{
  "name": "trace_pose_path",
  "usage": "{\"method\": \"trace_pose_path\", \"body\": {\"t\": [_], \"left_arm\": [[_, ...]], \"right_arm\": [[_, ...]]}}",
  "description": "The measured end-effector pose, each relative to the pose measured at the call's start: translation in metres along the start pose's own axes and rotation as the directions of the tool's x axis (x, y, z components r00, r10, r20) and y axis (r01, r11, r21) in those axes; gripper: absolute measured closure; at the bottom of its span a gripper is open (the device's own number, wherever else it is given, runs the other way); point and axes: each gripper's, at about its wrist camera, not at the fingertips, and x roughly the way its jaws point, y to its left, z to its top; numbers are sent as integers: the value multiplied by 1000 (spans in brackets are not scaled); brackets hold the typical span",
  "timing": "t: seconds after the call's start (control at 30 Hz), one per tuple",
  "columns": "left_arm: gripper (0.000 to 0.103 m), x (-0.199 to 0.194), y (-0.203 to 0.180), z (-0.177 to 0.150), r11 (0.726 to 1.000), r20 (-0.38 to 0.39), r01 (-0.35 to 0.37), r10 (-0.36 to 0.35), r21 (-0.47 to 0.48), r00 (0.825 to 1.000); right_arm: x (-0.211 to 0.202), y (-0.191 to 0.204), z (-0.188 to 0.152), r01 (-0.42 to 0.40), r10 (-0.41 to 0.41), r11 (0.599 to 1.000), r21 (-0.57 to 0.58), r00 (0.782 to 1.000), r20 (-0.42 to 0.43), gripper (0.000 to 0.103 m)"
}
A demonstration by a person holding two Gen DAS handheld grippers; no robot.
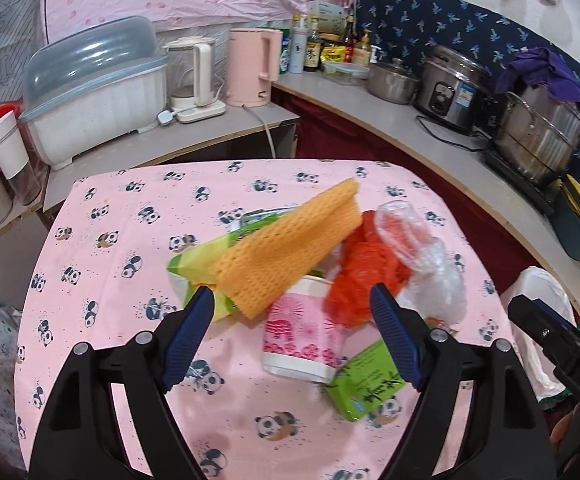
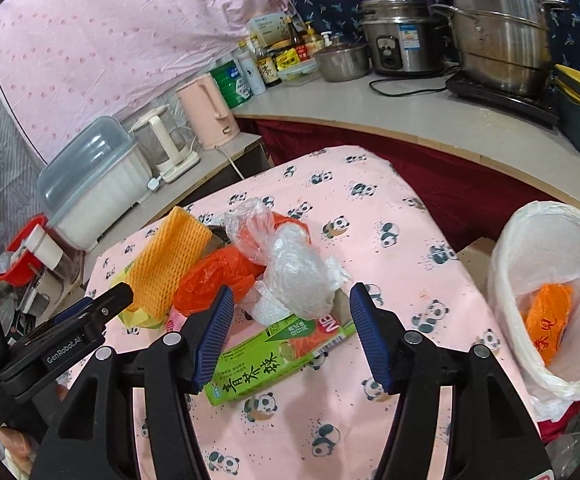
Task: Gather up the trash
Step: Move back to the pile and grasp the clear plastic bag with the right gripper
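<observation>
The trash pile is lying in the middle of the panda-print surface [image 2: 330, 184], and the green tea carton [image 2: 274, 356] is sitting at its near edge, just ahead of the right tool [image 2: 290, 332]. The carton's long axis is running from near left to far right, slanting across the gap between the blue pads rather than along it. Behind it the clear plastic bag [image 2: 294, 276] and the orange plastic bag [image 2: 210, 276] are bunching together, with the yellow foam net [image 2: 166, 260] leaning up at the far left. The lined bin [image 2: 550, 248] is standing off the right edge of the surface, with an orange wrapper [image 2: 550, 320] already inside.

The right tool is hovering wide open, holding nothing, nearer the carton and nearer the bin. The left tool [image 1: 294, 324] is also gaping wide and empty, aiming at the pink paper cup [image 1: 306, 332], which is lying under the net with the carton [image 1: 366, 380] to its right. Judging by this, the right hand looks better placed for the carton, though it would probably need to turn its wrist to close across the narrow side.
</observation>
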Motion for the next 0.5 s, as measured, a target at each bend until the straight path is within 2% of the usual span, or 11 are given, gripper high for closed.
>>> {"method": "trace_pose_path", "body": {"t": [0.5], "left_arm": [[27,43,43,9,999,-39,12,-14,-45,999]], "right_arm": [[89,16,9,63,-65,998,-24,993,-98,44]]}}
